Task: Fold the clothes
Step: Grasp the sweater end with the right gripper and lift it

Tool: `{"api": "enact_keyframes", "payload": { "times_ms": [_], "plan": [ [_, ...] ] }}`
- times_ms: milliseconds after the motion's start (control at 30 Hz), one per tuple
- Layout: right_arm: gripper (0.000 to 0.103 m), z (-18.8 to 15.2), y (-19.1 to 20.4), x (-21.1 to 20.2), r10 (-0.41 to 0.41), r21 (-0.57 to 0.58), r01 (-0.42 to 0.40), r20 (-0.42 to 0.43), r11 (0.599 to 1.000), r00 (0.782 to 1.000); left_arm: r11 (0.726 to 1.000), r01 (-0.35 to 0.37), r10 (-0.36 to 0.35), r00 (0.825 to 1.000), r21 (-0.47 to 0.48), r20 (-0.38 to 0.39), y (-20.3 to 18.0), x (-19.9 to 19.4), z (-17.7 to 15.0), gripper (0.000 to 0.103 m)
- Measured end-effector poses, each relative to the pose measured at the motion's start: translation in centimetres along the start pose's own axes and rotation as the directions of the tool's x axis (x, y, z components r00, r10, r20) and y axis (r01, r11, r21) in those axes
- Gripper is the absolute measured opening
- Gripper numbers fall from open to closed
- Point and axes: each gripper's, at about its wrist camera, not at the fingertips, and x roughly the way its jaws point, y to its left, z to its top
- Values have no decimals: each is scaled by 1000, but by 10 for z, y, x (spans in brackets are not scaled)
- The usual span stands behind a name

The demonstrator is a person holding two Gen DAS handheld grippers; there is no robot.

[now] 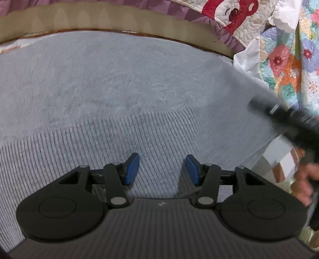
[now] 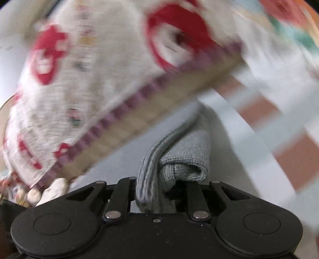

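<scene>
1. The grey knitted sweater [image 1: 123, 85] lies spread flat on a counter [image 1: 99, 19] whose tan edge shows at the far side. Beyond that edge sits a quilt with red bears [image 1: 229, 12], and to the right of the sweater a flowered quilt [image 1: 287, 59].
2. The left tongs [image 1: 162, 169] hang over the sweater's ribbed hem band, blue pads spread with nothing between them. They sit low and close to the cloth, probably ready to pin the hem or take it up as a second corner.
3. The right tongs [image 2: 159, 191] are pinching a bunched fold of the sweater: a ribbed edge and a rolled bit of knit [image 2: 179, 165] stick out from between the arms. In the left view the tool is a dark blur [image 1: 289, 119] at the sweater's right edge, with a hand [image 1: 305, 179] behind it.
4. Holding by the edge makes sense, since a corner lets the cloth be drawn over itself into a clean fold.
5. The fold looks barely begun; most of the sweater is flat.
6. The knit is soft and stretchy, so a small pinch could slip or drag the rest askew.
</scene>
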Motion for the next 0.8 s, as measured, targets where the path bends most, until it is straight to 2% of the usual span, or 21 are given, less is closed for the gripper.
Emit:
{"api": "enact_keyframes", "payload": {
  "times_ms": [100, 233, 367, 433, 500, 600, 633, 700, 800],
  "plan": [
    [20, 19, 54, -1, 52, -151, -53, -6, 987, 999, 993, 60, -58, 998, -99, 20, 16, -10, -2, 49],
    [20, 18, 120, 20, 52, -317, -71, -70, 946, 996, 982, 114, -111, 994, -150, 24, 43, -40, 12, 48],
    [20, 7, 176, 47, 87, -409, -143, -153, 901, 984, 996, 63, -59, 997, -70, 54, 85, -95, 30, 45],
    [20, -8, 202, 61, 120, -436, -206, -217, 876, 969, 996, 46, -40, 996, -80, 73, 113, -116, 33, 43],
    [20, -27, 226, 79, 136, -464, -262, -287, 846, 948, 989, 61, -46, 992, -132, 115, 147, -131, 33, 43],
    [20, -67, 252, 119, 87, -527, -303, -394, 794, 915, 955, 127, -86, 984, -269, 158, 196, -135, 22, 43],
    [20, -80, 254, 135, 53, -536, -297, -424, 790, 904, 944, 140, -93, 982, -300, 166, 209, -135, 18, 43],
    [20, -106, 253, 165, -23, -547, -273, -473, 792, 881, 942, 131, -76, 980, -308, 182, 228, -135, 13, 43],
    [19, -121, 247, 176, -68, -552, -245, -485, 797, 872, 920, 169, -112, 978, -354, 177, 243, -129, 12, 43]
  ]
}}
